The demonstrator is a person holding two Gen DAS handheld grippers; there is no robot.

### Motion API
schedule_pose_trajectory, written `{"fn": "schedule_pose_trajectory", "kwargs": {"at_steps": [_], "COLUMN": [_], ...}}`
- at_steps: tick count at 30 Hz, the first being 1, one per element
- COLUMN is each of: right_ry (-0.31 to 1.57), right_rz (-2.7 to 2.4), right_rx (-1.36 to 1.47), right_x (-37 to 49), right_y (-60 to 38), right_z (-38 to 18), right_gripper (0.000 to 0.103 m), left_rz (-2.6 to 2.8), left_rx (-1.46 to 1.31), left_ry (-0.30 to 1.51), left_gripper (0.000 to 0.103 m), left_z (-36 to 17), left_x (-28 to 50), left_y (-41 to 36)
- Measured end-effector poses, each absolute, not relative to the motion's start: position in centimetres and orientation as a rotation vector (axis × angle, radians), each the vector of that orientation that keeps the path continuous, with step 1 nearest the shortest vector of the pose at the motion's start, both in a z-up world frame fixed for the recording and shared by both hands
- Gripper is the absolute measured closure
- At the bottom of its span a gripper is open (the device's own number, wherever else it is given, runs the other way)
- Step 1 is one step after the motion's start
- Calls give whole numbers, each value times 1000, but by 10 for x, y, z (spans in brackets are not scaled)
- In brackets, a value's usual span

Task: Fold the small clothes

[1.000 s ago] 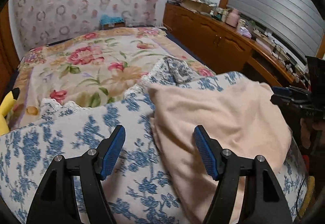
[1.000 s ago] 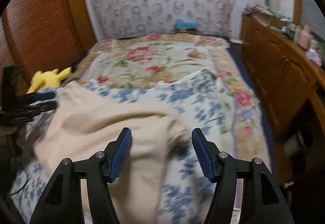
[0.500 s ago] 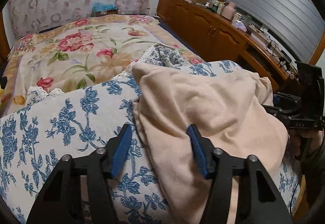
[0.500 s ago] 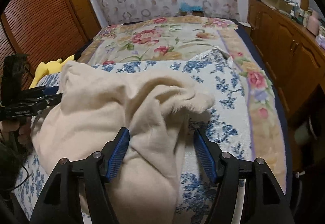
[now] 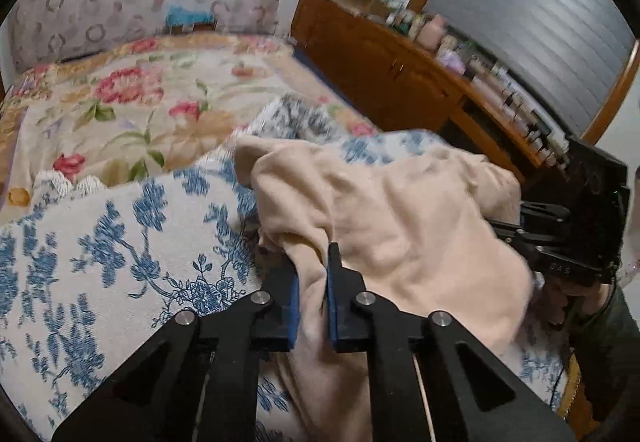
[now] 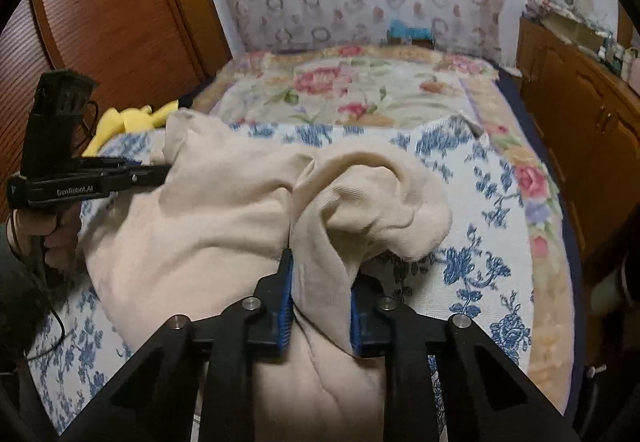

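A crumpled beige garment lies on the blue-flowered cover at the near end of the bed. My left gripper has a raised fold of the garment's left edge between its blue pads, and its jaws are closing on it. In the right wrist view my right gripper pinches a thick fold of the same beige garment near its right side, jaws closing too. Each gripper shows in the other's view: the right gripper and the left gripper, both with their tips at the cloth.
A floral bedspread covers the far part of the bed. A long wooden cabinet with clutter on top runs along the right. A yellow plush toy sits by the wooden slatted door. A hand holds the left gripper.
Both grippers went from wide open around the cloth to closed on folds of the beige garment. The garment has bunched up and lifted between them.
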State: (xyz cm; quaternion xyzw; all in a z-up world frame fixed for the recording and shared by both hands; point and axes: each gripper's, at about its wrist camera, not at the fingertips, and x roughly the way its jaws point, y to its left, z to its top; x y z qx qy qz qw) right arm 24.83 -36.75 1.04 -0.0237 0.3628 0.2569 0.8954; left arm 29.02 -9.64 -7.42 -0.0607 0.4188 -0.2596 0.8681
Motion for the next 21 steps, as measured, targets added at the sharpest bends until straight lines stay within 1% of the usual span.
{"fn": "schedule_pose_trajectory", "kwargs": {"at_steps": [4,10,17,21], "right_ry": [644,523,491,453], "right_rz": [545,594,685,750], "right_rx": [-49,-136,-183,-240], "right_x": [232,212,212,226], "right_y": [-369,-341,-291,-252], "right_z": [35,70,77,86], "right_gripper": [87,89,89,89], "left_rz": [-558,-516,-413,-305], "left_rx": [-148,-184,-217,-232], "left_ry": [794,672,603,546], "left_gripper": [93,93,94,94], "left_z": [-46,-13,1,12], "left_x": [270,238,204,180], "left_y": [-86,-51,15,61]}}
